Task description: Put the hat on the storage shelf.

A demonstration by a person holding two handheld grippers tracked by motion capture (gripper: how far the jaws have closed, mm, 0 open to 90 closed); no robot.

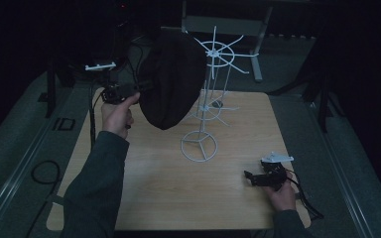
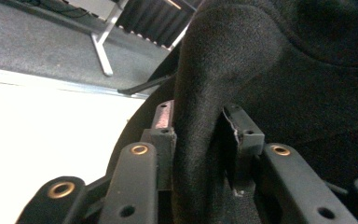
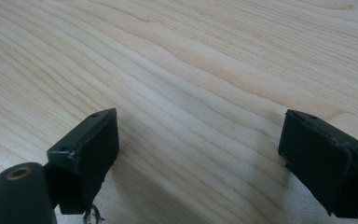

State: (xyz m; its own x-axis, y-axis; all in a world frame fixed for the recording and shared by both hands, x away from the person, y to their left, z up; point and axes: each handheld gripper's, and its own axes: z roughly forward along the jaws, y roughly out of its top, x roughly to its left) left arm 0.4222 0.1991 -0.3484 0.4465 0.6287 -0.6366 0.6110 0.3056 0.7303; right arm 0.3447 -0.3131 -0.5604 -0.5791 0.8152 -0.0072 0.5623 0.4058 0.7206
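black fabric hat (image 1: 172, 79), likely a knit beanie though the dim light hides the weave, held up in the air above the far left part of the wooden table (image 1: 168, 198), at about eleven o'clock from the table's middle. hangs just beside the white wire stand (image 1: 206, 106), its right edge overlapping the upper ring of spokes at about three o'clock from the hat; touching or merely in front cannot be told from the high view. seen again in the left gripper view as a thick dark fold (image 2: 205, 93) rising between the two jaws, with more of the cloth spreading off toward two o'clock.

left gripper (image 1: 129, 90) pinching that fold of the hat's brim, jaws pressed against the cloth on both sides, gripped by the left hand (image 1: 116, 114) at nine o'clock from the hat, forearm in a dark sleeve (image 1: 96, 188) reaching in from six o'clock.

stand upright near the table's centre, round base (image 1: 199, 145) flat on the wood, thin pole rising to two tiers of radiating arms.

right gripper (image 1: 260, 177) low at the near right of the table, at about four o'clock from the stand's base and well apart from it, held by the right hand (image 1: 283, 194). jaws spread wide over bare wood grain (image 3: 196, 93) in the right gripper view, nothing between them.
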